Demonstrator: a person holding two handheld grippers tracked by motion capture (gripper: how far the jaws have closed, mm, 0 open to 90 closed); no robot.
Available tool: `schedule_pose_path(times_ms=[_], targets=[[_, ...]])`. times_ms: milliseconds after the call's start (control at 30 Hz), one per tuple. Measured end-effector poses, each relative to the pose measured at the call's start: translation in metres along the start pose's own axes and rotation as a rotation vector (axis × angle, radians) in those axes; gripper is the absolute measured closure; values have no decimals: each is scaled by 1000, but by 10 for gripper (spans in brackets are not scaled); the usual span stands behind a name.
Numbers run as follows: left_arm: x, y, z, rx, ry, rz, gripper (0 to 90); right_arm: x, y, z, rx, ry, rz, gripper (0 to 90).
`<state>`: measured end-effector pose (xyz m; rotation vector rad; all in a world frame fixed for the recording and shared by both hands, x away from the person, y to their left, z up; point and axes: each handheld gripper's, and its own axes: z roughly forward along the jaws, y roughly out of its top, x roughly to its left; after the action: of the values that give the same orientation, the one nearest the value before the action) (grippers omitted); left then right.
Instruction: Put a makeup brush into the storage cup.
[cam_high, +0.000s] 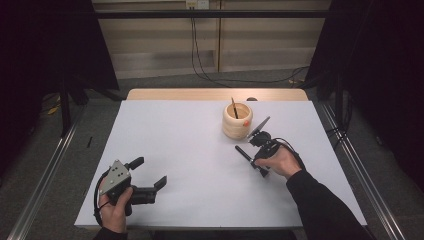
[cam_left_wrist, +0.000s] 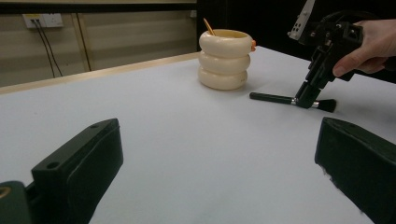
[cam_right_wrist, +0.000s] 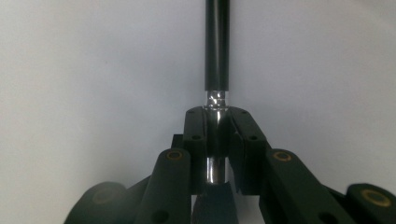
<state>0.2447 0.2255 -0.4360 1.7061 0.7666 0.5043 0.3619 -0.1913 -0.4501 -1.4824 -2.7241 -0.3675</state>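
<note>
A black brush (cam_high: 245, 152) with a silver ferrule lies flat on the white table (cam_high: 190, 150), right of centre. My right gripper (cam_high: 257, 162) points down at it and is shut on the ferrule; in the right gripper view the pads (cam_right_wrist: 196, 135) press the metal while the handle (cam_right_wrist: 217, 46) runs away from me. The left gripper view has the same grip (cam_left_wrist: 303, 100), with the bristles (cam_left_wrist: 328, 105) sticking out behind the jaws. My left gripper (cam_high: 149, 171) rests at the front left, open, nothing between its jaws (cam_left_wrist: 217, 130).
A cream ringed holder (cam_high: 237, 122) stands just behind the brush, with a thin stick (cam_high: 233, 107) and something orange (cam_high: 246, 123) in it. The wooden table edge (cam_high: 215, 94) runs along the back. Dark frames and curtains flank both sides.
</note>
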Motion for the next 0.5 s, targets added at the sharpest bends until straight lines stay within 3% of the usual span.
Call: schedule_pose_path(times_ms=[200, 333, 367, 400, 500], targets=[[0, 0, -1, -2, -2, 0, 9, -2, -1, 0, -15, 28, 8, 789], [0, 0, -1, -1, -1, -2, 9, -3, -3, -2, -3, 51, -15, 789], [0, 0, -1, -2, 5, 1, 9, -3, -4, -1, -36, 64, -33, 789], [0, 0, -1, -5, -1, -3, 9, -2, -5, -4, -21, 66, -20, 789], [0, 0, -1, -1, 1, -2, 10, -3, -7, -6, -62, 81, -38, 789]])
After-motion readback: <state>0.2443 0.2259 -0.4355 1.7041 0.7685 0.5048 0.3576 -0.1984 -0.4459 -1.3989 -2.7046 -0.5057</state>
